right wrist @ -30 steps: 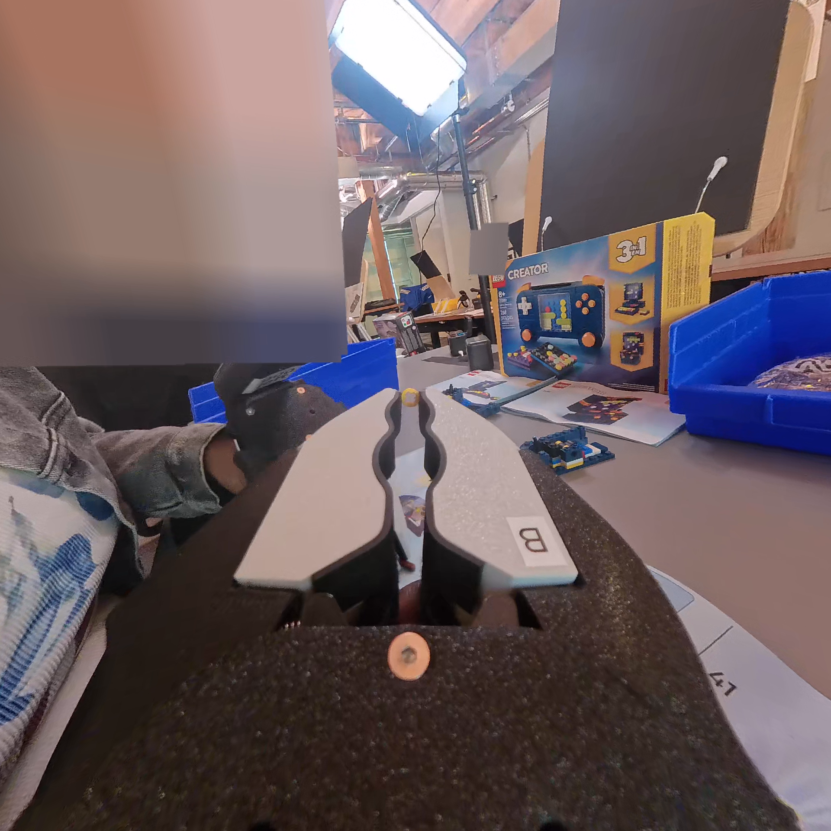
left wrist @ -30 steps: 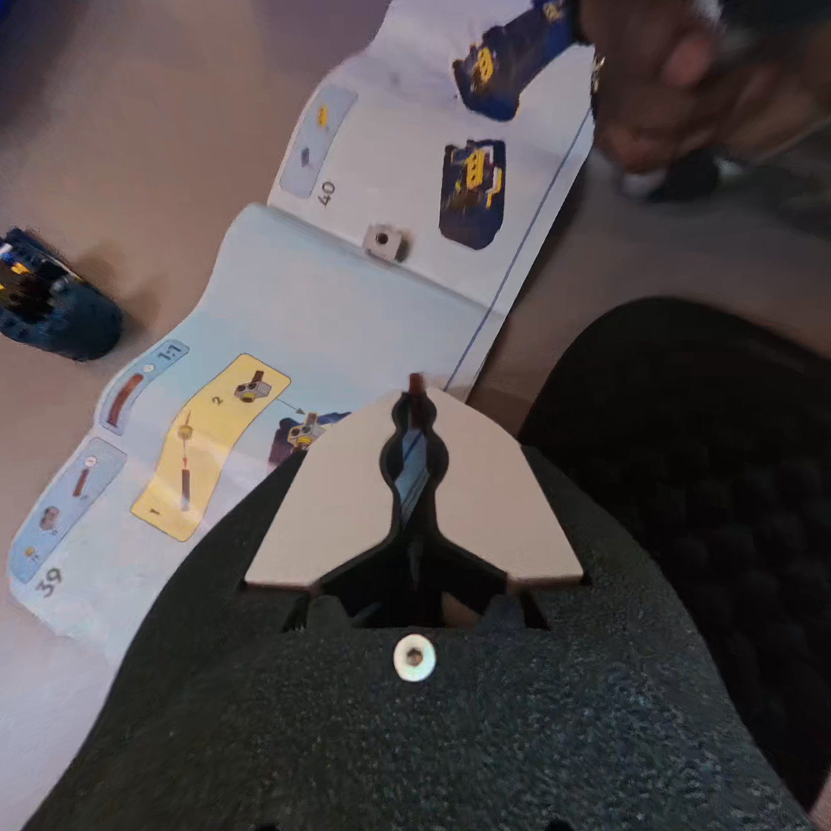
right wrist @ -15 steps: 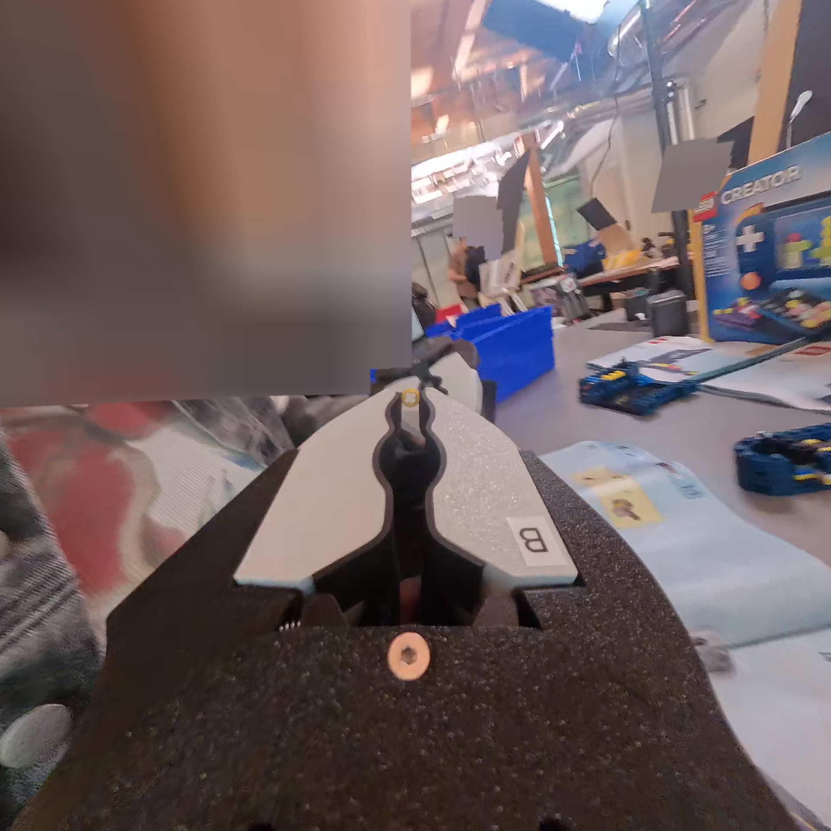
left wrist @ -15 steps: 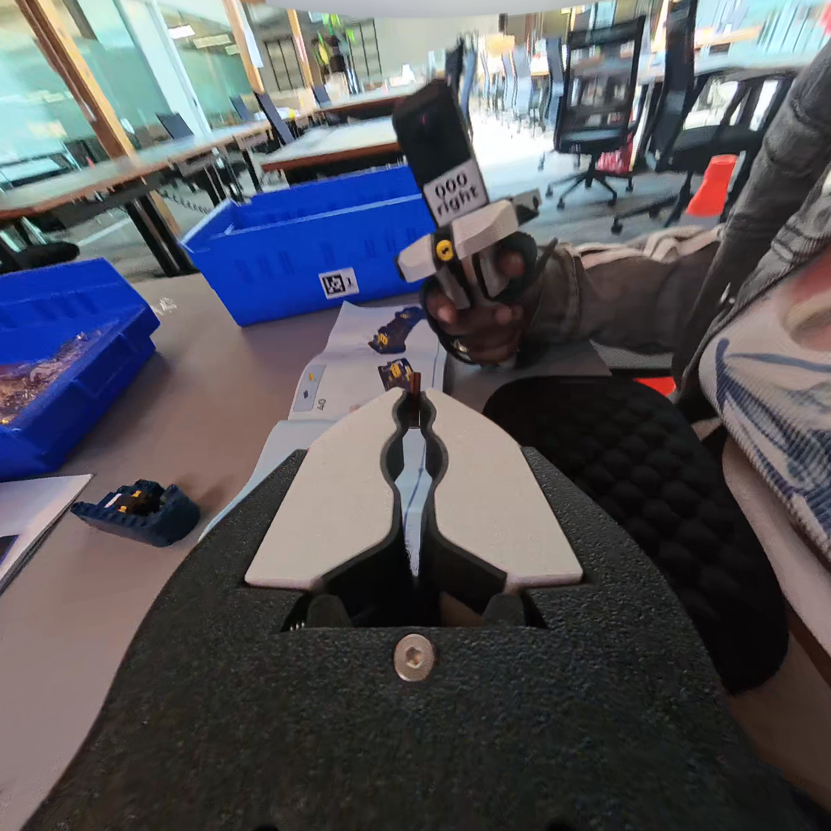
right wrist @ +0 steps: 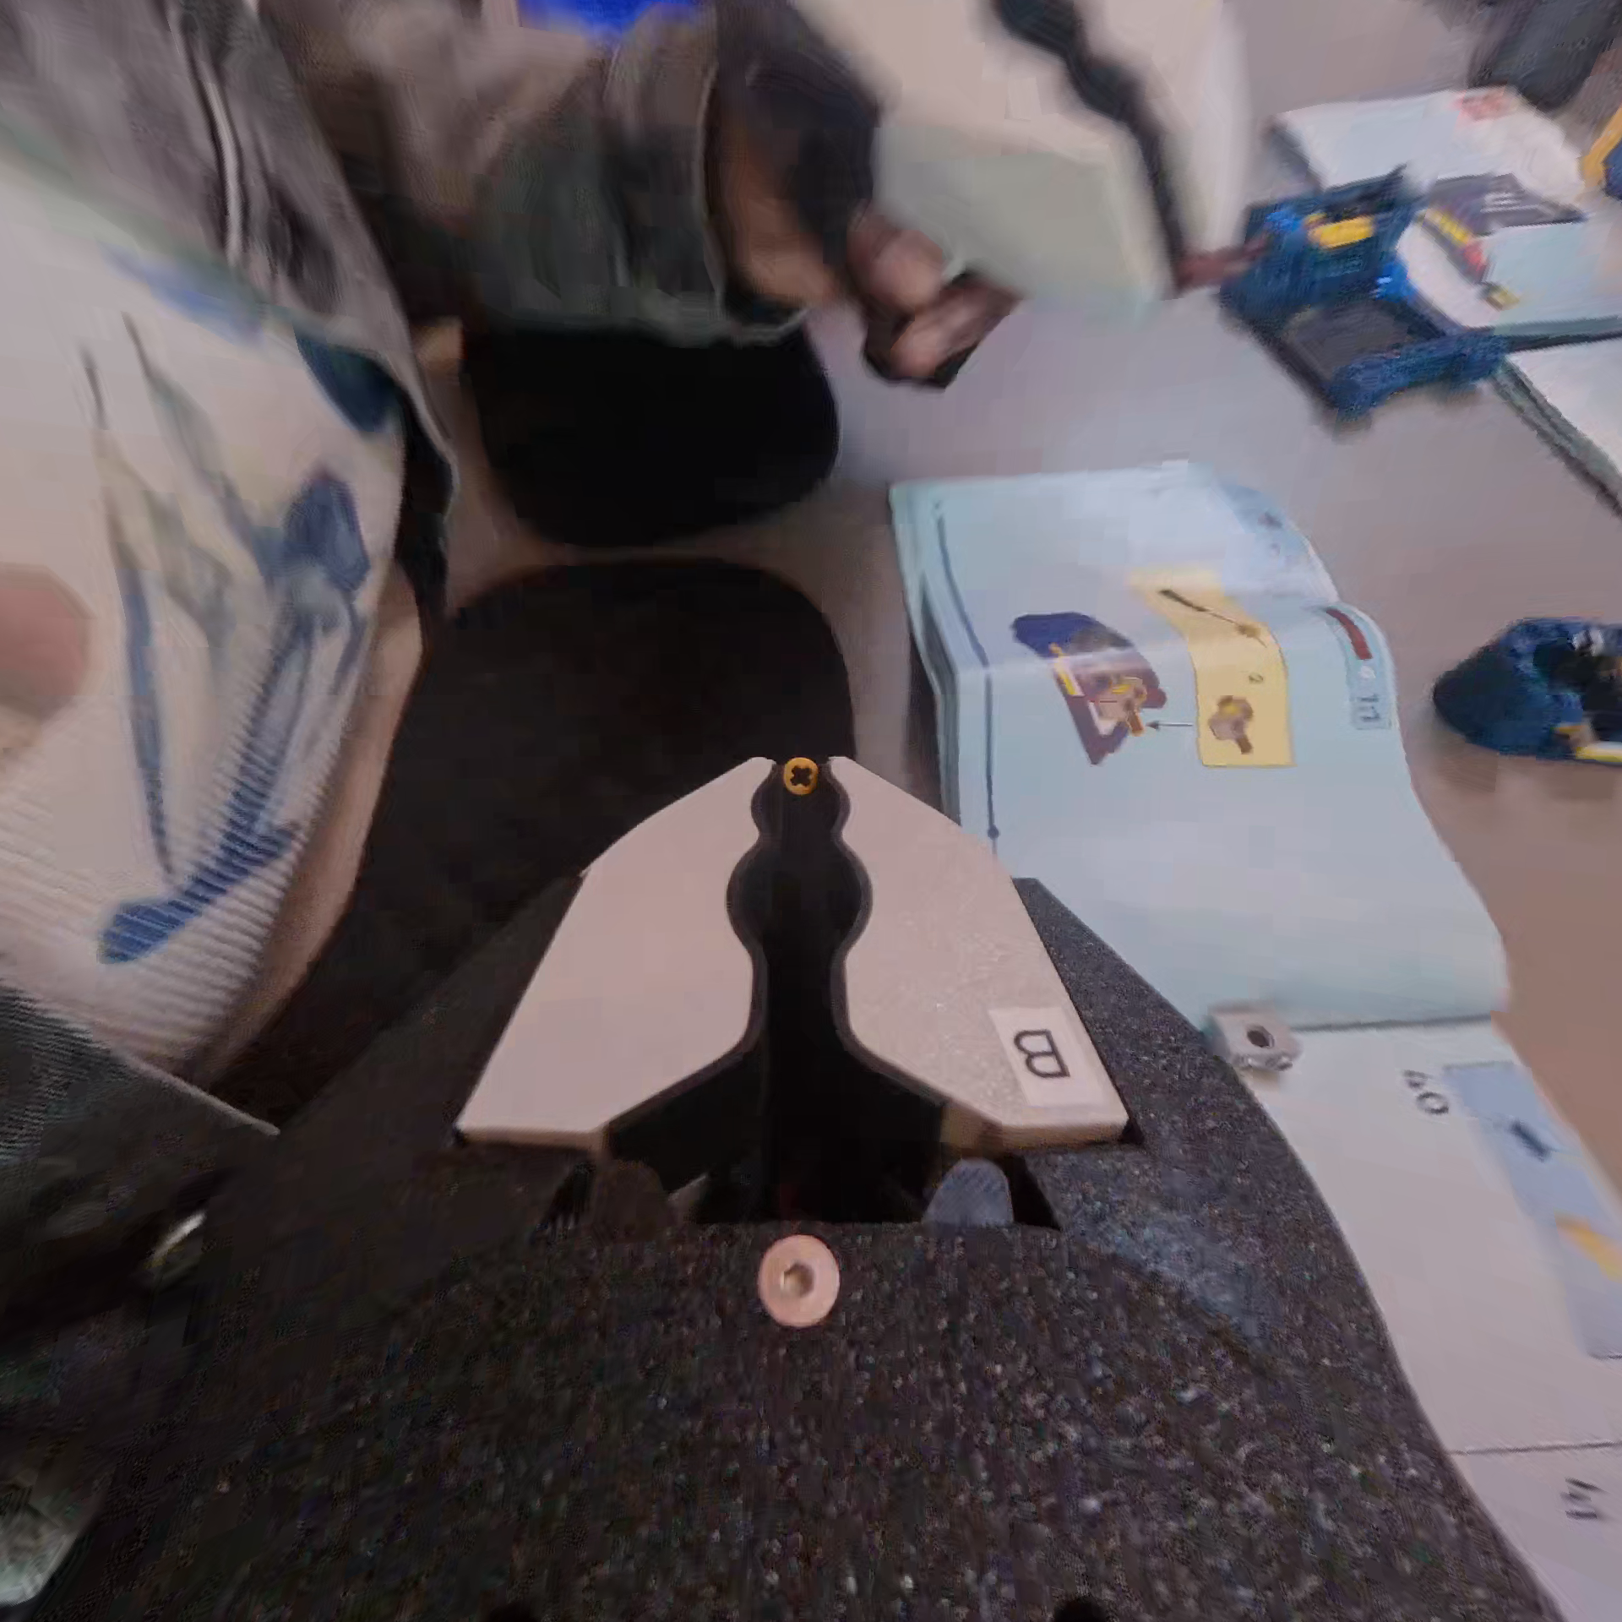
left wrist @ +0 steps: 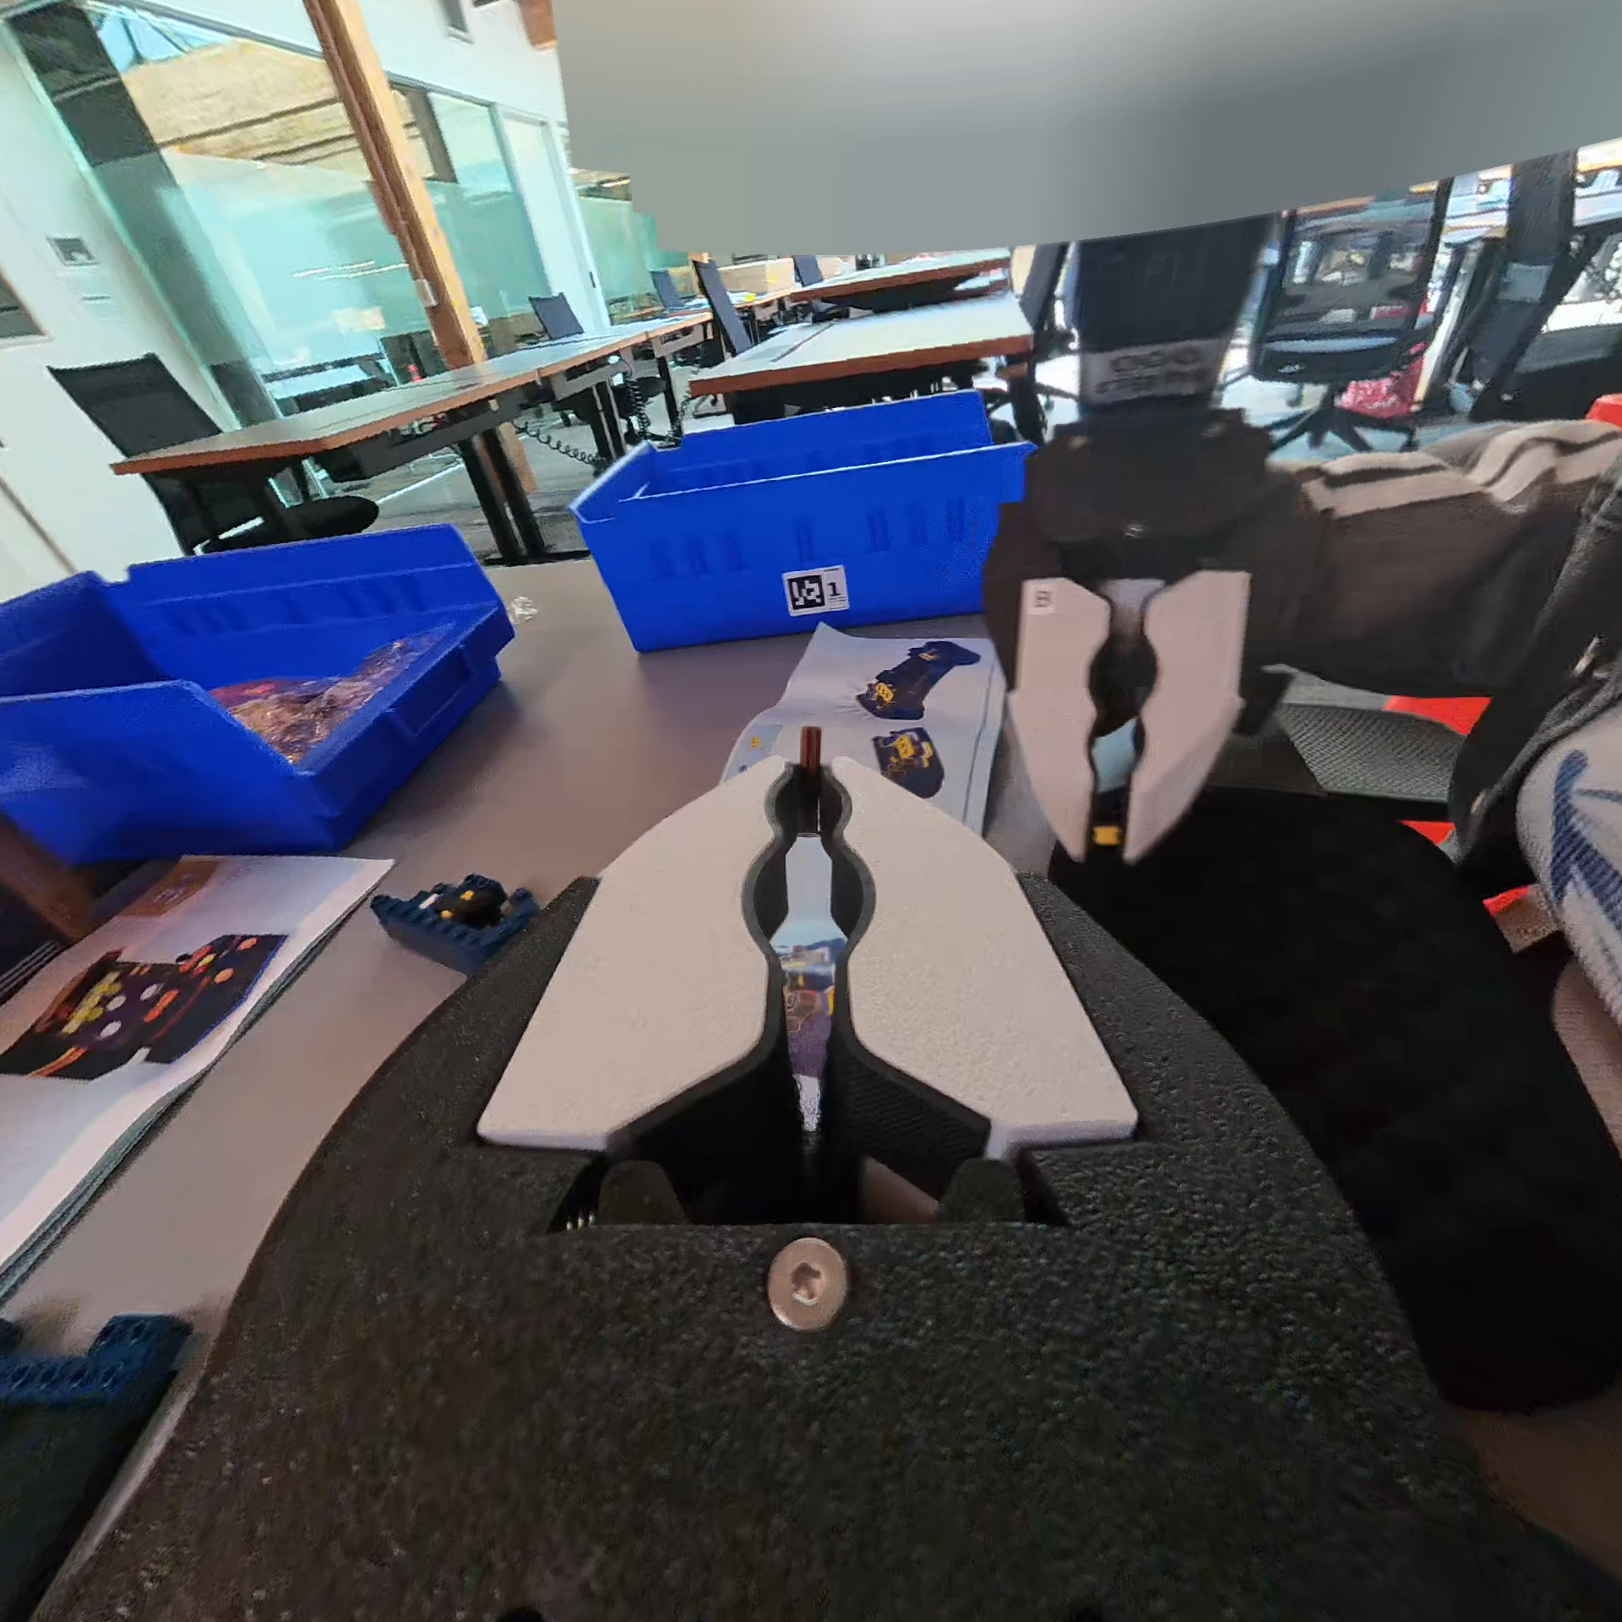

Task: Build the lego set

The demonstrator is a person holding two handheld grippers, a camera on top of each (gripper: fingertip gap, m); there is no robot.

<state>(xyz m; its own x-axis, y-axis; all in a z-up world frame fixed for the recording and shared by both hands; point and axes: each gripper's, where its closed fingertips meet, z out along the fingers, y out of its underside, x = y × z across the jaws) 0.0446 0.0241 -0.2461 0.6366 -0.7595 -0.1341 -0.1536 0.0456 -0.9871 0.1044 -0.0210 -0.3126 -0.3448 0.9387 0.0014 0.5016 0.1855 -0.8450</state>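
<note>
An open-plan office used as a workbench area: rows of long wooden desks with black swivel chairs stand behind glass partition walls. On the grey table sit 2 blue plastic bins, open building-brick instruction booklets and small blue brick assemblies.

Grey table: two blue bins, open instruction booklets, dark-blue brick assemblies.
</note>
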